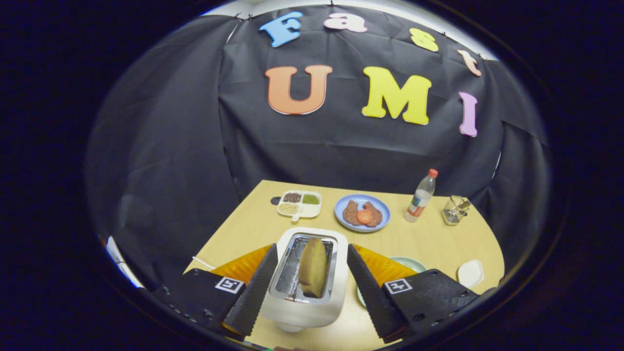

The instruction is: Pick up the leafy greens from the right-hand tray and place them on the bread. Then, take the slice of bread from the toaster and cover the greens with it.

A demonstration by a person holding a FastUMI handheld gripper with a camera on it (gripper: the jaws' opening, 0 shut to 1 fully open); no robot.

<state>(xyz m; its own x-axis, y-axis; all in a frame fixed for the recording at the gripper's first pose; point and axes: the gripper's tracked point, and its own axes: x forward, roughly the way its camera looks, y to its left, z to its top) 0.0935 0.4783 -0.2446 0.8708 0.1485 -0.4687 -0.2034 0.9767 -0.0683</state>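
Bread slice (312,267) upright in toaster (312,312), gripper (312,287) fingers spread astride

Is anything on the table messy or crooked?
Nothing looks spilled or broken. One small oddity: the bread slice in the toaster leans at a slant instead of standing straight in its slot. The open hand-held gripper straddles the toaster. The plate and bottle beyond look tidy, the bottle upright.
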